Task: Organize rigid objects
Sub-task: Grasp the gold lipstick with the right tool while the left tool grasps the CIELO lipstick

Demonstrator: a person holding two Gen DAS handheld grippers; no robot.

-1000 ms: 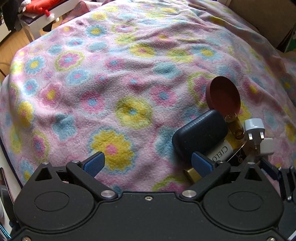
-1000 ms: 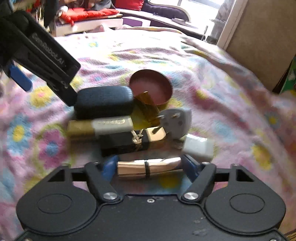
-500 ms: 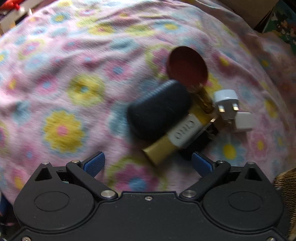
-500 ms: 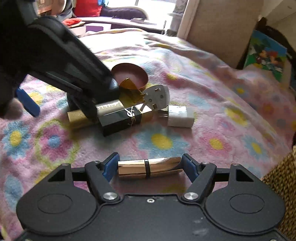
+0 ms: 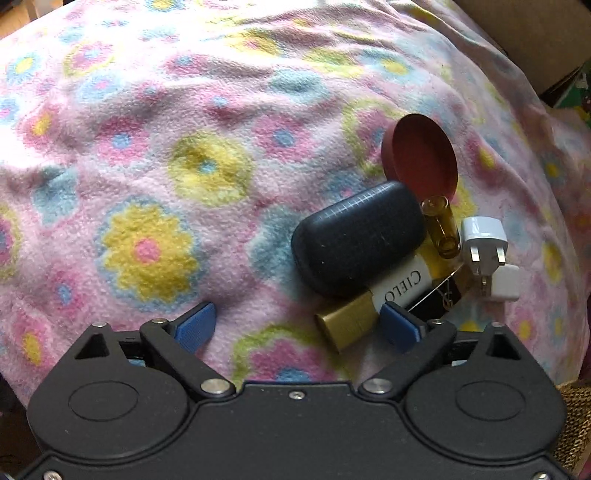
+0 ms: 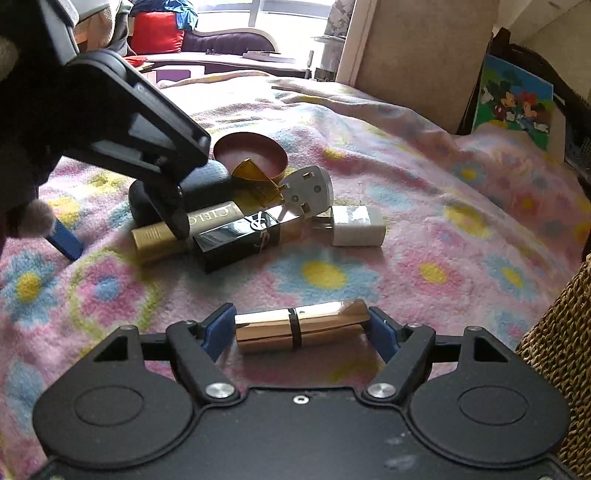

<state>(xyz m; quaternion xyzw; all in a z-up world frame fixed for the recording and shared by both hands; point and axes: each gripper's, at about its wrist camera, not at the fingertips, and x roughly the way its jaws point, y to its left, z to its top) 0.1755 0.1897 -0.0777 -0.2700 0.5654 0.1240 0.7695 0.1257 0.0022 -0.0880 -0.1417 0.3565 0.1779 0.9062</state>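
A pile lies on the flowered blanket (image 5: 147, 147): a navy case (image 5: 358, 240), a red round dish (image 5: 423, 158), an amber vial (image 5: 441, 229), a white plug (image 5: 484, 243), a white adapter (image 5: 504, 284), a black lipstick box (image 6: 236, 240) and a gold-and-white CIELO tube (image 5: 354, 321). My left gripper (image 5: 297, 325) hangs over the tube's gold end. Its jaws are closing, and the right pad is at the tube while the left pad stands clear. My right gripper (image 6: 301, 328) holds a gold lipstick (image 6: 301, 323) end to end, in front of the pile. Its jaws are opening, and the pads still touch both ends.
A wicker basket (image 6: 554, 332) stands at the blanket's right edge. Behind it are a beige panel (image 6: 424, 55) and a cartoon picture book (image 6: 517, 99). A low table with red cushions (image 6: 159, 33) lies beyond the far side.
My right gripper has drawn back from the pile with the gold lipstick. My left gripper has swung over the pile's near side, and its pads stand closer together.
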